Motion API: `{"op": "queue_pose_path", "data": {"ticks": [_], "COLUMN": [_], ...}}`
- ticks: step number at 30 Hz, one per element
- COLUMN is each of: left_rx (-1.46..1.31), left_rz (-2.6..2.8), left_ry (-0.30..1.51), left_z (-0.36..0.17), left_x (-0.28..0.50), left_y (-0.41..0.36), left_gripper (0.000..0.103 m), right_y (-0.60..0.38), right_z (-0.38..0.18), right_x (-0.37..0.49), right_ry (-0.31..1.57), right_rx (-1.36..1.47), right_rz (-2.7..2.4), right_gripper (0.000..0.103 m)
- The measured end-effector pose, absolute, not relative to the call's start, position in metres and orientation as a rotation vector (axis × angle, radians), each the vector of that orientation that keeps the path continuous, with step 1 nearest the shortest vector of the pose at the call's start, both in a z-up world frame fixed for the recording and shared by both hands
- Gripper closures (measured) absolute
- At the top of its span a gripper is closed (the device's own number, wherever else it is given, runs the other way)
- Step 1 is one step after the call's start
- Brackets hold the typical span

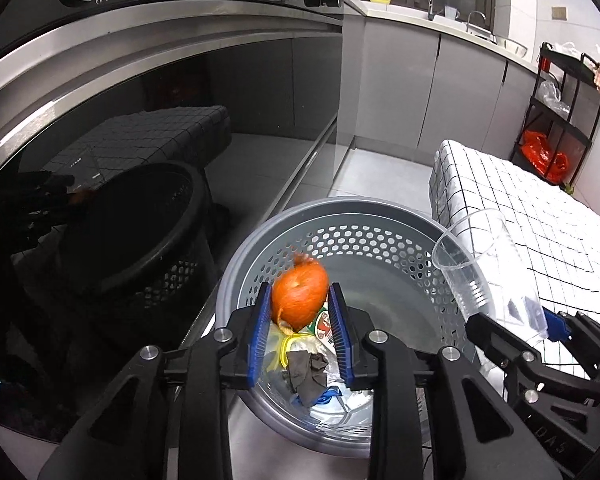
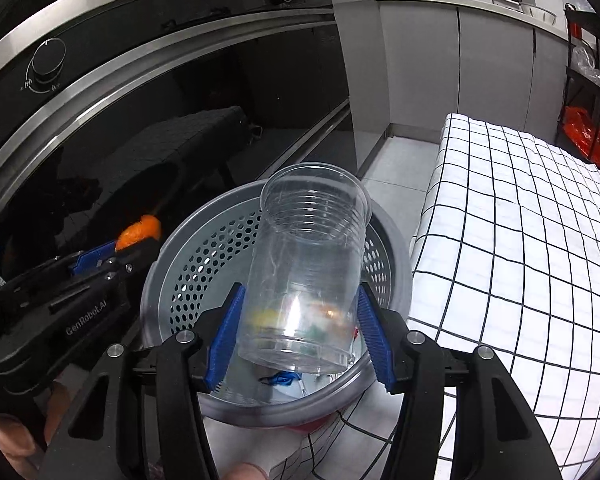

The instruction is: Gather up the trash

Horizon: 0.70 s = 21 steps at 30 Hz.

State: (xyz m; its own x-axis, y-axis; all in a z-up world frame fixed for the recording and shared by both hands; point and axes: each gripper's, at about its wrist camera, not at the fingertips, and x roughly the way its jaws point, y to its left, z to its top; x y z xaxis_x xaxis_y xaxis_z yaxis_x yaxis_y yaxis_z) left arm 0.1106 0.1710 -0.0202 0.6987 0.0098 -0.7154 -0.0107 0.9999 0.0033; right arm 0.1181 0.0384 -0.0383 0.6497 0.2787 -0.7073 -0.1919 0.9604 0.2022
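Jaws of the left gripper (image 1: 300, 289) parted around a round, orange, blurred fruit peel (image 1: 300, 302), blue pads just beside it and seemingly not pinching, above a grey perforated round plastic basket (image 1: 340, 202). Jaws of the right gripper (image 2: 301, 292) on either side of a clear ribbed plastic cup (image 2: 308, 240), tilted over the same basket; cannot tell whether clenched or released. In the basket, a crumpled grey rag (image 1: 306, 372) among wrappers. Just beside the basket, a white black-checked cloth (image 2: 520, 240)
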Motion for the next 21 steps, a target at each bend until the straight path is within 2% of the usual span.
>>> {"op": "queue_pose_path", "data": {"ticks": [2, 3, 4, 12, 21], "left_rx": [-0.005, -0.005, -0.003, -0.002, 0.0], "left_rz": [0.011, 0.014, 0.021, 0.031, 0.031], "left_ry": [0.793, 0.786, 0.776, 0.763, 0.759], "left_z": [-0.02, -0.019, -0.018, -0.016, -0.017], "left_x": [0.111, 0.111, 0.111, 0.111, 0.112], "left_y": [0.172, 0.172, 0.173, 0.173, 0.172], "left_gripper": [0.059, 0.048, 0.044, 0.043, 0.035], "right_y": [0.037, 0.036, 0.035, 0.031, 0.025], "right_z": [-0.036, -0.036, -0.035, -0.037, -0.039], "right_x": [0.118, 0.117, 0.116, 0.111, 0.102], "right_ry": [0.81, 0.803, 0.801, 0.804, 0.798], "right_rx": [0.12, 0.121, 0.119, 0.133, 0.155], "right_rz": [0.269, 0.265, 0.26, 0.247, 0.226], "right_gripper": [0.033, 0.033, 0.033, 0.033, 0.033]}}
